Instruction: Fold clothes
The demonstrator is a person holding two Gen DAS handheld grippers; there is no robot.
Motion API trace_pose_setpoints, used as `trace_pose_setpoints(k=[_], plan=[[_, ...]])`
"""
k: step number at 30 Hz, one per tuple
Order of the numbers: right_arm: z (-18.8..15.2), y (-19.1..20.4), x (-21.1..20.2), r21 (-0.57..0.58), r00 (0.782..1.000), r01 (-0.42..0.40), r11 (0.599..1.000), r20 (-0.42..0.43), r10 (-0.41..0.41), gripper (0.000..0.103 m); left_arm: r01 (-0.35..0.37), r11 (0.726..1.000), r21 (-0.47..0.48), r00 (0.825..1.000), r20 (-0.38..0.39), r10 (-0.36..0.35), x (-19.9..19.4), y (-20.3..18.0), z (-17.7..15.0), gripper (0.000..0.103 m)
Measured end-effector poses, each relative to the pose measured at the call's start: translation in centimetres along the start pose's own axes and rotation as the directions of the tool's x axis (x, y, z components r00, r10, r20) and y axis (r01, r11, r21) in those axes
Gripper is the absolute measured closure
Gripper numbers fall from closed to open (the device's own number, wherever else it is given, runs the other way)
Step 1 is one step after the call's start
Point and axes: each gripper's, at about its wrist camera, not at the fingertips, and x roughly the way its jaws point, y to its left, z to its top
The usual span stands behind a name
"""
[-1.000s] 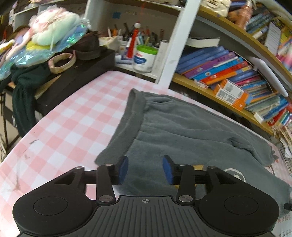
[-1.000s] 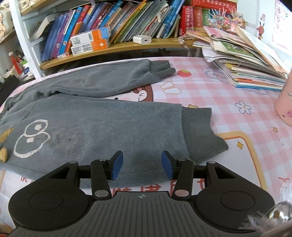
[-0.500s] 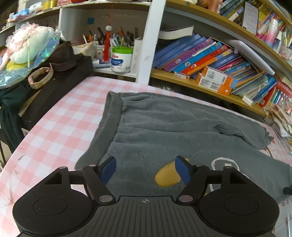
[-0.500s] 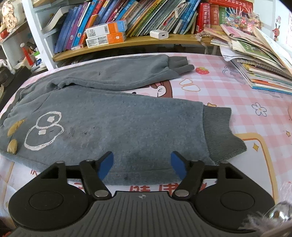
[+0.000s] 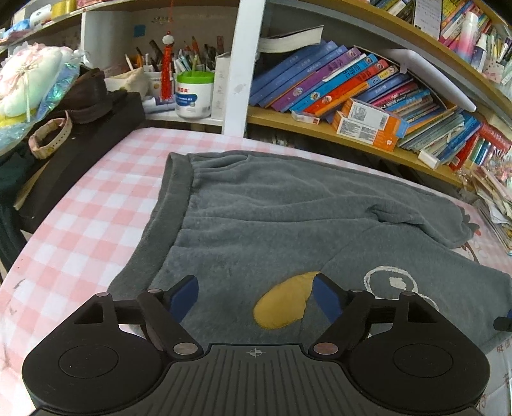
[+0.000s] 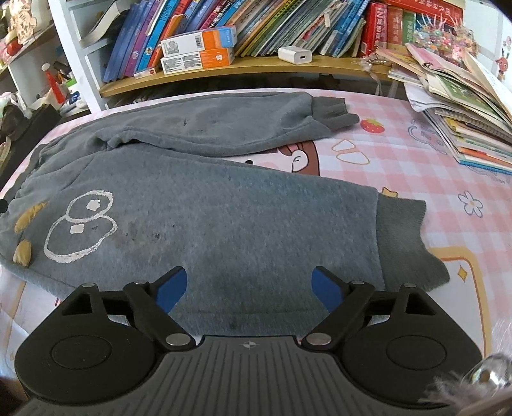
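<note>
Two grippers hover over one pair of grey fleece trousers (image 5: 288, 217) spread flat on a table covered by a pink-and-white checked cloth (image 5: 89, 224). Left gripper (image 5: 254, 296): jaws opening, blue pads wide apart above the fabric near the waistband (image 5: 174, 204), a yellow patch (image 5: 283, 304) showing between them; nothing is gripped. Right gripper (image 6: 249, 288): jaws likewise opening, pads spread above the lower part of the near leg, close to its ribbed cuff (image 6: 403, 236); nothing is gripped. The trousers lie lengthwise along the table's near edge, waistband toward its left end, both cuffs toward its right end. The far leg (image 6: 217, 124) runs along the table's back edge, and a strip of cloth with a cartoon print (image 6: 297, 160) shows between the two legs. A white outline drawing (image 6: 80, 230) marks the near leg. A shelf of books (image 6: 256, 28) stands behind the back edge; a pile of magazines (image 6: 460, 105) rests at the table's far right corner.
</note>
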Motion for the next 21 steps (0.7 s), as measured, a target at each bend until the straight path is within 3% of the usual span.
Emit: trace_pose_setpoints(k=[16,21], plan=[[5.1,-0.2,2.7,-0.075,1.0,0.022,0.997,0.019,-0.02,0.016,0.003,1.0,0.027,1.0,0.005,-0.003,2.8,-0.3,1.8,0.017],[6.9,0.1,3.8,-0.08,0.999,-0.033,0.996,0.013,0.034,0.016,0.007,0.999,0.043,1.0,0.015,-0.007,4.1,-0.4,3.0,0.017]])
